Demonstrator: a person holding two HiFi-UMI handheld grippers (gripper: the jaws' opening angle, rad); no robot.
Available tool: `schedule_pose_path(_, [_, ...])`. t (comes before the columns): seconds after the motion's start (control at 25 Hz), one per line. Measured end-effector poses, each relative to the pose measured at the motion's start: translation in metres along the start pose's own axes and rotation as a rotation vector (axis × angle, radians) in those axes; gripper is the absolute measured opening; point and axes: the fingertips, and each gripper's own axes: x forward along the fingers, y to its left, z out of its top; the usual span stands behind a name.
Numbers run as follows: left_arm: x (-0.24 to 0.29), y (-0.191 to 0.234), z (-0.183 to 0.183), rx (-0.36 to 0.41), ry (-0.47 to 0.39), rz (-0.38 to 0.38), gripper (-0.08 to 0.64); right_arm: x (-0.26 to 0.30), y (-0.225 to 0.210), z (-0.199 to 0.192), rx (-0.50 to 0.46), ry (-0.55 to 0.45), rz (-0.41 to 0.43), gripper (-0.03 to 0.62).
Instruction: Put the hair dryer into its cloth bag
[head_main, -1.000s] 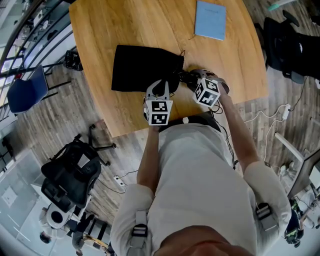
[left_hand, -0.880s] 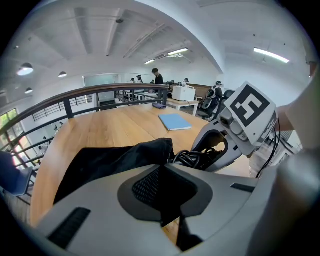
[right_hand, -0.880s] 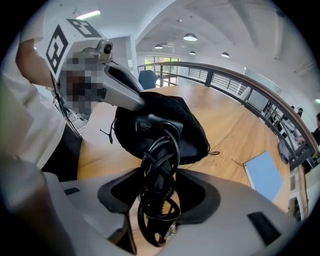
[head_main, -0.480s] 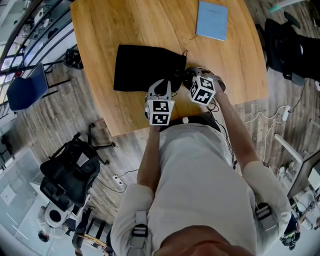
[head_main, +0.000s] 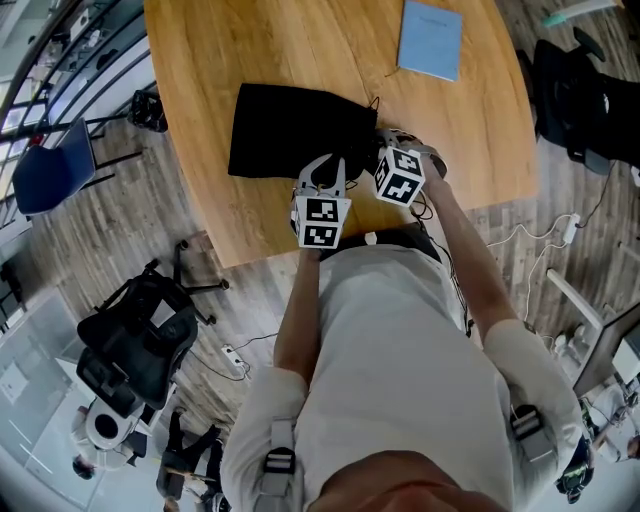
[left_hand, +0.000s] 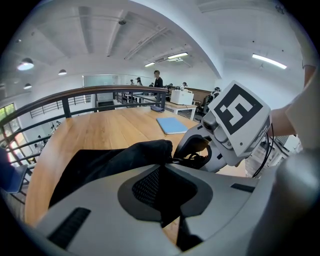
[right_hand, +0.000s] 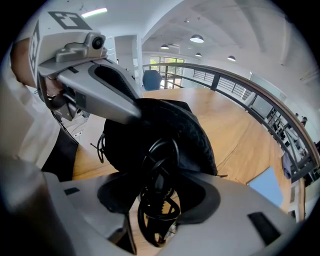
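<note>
Left hand-held gripper (left_hand: 162, 172) is clamped on the mouth edge of the bag (head_main: 290, 130), which lies on the tabletop (head_main: 300, 40). Right hand-held gripper (right_hand: 159, 186) grips the dryer's coiled cord (right_hand: 160, 212) at that mouth. The dryer body is hidden, probably inside; the cord remains to be tucked in.

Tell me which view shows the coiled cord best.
Right gripper view: the coiled cord fills the gap between its jaws, at the mouth of the cloth bag. Left gripper view shows a small tangle; head view does not show it.
</note>
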Motion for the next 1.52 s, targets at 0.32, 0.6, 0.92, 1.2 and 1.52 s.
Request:
schedule_pose_path(0.32, [-0.002, -0.004, 0.002, -0.003, -0.008, -0.018, 0.04, 0.007, -0.002, 0.012, -0.018, -0.006, -0.001, 0.222])
schedule_pose_path(0.6, [-0.002, -0.004, 0.001, -0.014, -0.012, -0.027, 0.04, 0.017, -0.002, 0.019, -0.033, -0.013, 0.002, 0.224])
schedule_pose_path(0.92, [-0.002, -0.005, 0.0, -0.014, -0.011, -0.028, 0.038, 0.023, -0.001, 0.013, -0.038, -0.056, -0.002, 0.232])
schedule_pose_path(1.2, [-0.002, -0.006, 0.0, -0.014, -0.009, -0.031, 0.038, 0.019, 0.001, 0.015, -0.052, -0.106, -0.021, 0.291])
schedule_pose_path(1.52, [-0.002, -0.006, -0.001, -0.009, -0.006, -0.028, 0.038, -0.001, -0.002, -0.011, -0.011, -0.125, -0.082, 0.295])
